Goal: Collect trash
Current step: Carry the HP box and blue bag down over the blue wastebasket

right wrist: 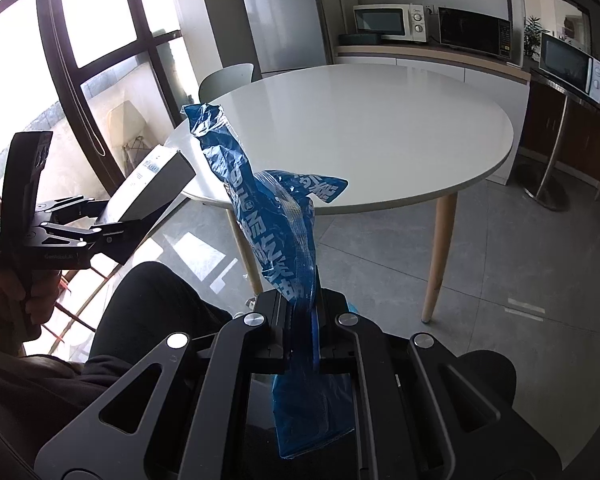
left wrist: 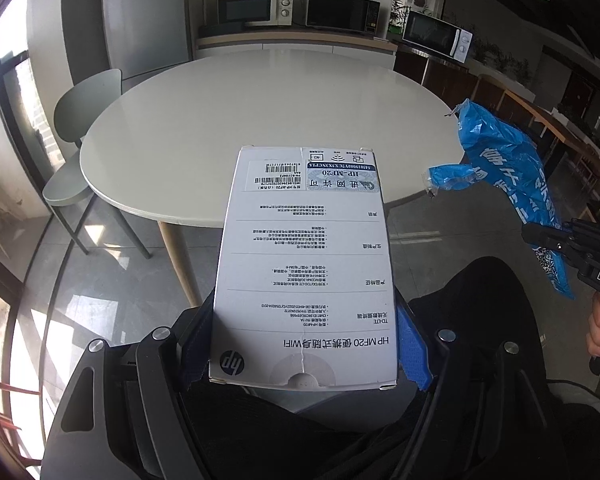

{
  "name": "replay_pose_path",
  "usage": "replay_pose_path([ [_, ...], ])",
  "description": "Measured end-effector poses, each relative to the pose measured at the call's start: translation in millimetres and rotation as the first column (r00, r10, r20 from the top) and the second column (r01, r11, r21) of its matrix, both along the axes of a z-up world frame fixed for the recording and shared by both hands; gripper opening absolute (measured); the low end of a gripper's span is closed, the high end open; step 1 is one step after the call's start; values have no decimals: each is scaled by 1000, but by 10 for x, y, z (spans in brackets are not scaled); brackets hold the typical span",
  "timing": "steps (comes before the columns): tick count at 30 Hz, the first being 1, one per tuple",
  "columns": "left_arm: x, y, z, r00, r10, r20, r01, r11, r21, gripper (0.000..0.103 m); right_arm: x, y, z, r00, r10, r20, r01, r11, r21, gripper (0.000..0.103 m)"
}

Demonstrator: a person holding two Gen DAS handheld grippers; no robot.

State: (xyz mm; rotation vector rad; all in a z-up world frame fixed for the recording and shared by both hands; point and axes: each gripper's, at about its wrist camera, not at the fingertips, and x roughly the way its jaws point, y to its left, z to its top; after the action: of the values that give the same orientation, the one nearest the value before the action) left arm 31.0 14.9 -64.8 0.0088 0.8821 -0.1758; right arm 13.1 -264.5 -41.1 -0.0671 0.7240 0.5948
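Behind the grippers a pale oval table is seen on wooden legs, with a green chair drawn up at its left edge and microwaves lined on the counter beyond its far edge. A white HP box is clamped at its sides by the left gripper, blue pads being pressed to the cardboard; it is held in the air before the table's near edge, label upward. A crumpled blue plastic wrapper is pinched between the closed fingers of the right gripper and is raised upright, off the table, to the right of the box. Both hands are held above a dark-trousered lap.
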Motion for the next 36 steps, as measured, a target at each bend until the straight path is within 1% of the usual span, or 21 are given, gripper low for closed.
replay_pose_path([
  [3,-58,2,-105,999,-18,-27,18,1000,3,75,-32,28,-84,1000,12,-24,-12,1000,-14,6],
  [8,-73,-29,-379,994,-37,-103,37,999,6,75,-20,87,-333,994,30,-101,-34,999,-38,6],
  [12,-45,25,-570,988,-29,-149,27,1000,-10,75,10,161,-514,990,29,-139,-37,998,-56,6],
  [16,5,83,-699,984,-13,-176,12,1000,-11,75,68,216,-733,982,28,-187,-41,997,-67,6],
  [21,58,25,-926,972,-2,-235,3,1000,5,75,204,305,-1034,965,15,-260,-35,997,-72,6],
  [23,86,17,-992,967,-3,-253,1,1000,-9,75,267,343,-1149,957,8,-290,-30,997,-70,6],
  [30,258,-70,-1211,953,-1,-302,-2,1000,-9,75,531,466,-1436,935,-30,-352,-4,995,-95,6],
  [36,386,-108,-1435,940,14,-342,-18,1000,-7,75,782,537,-1720,904,-64,-423,23,994,-103,6],
])
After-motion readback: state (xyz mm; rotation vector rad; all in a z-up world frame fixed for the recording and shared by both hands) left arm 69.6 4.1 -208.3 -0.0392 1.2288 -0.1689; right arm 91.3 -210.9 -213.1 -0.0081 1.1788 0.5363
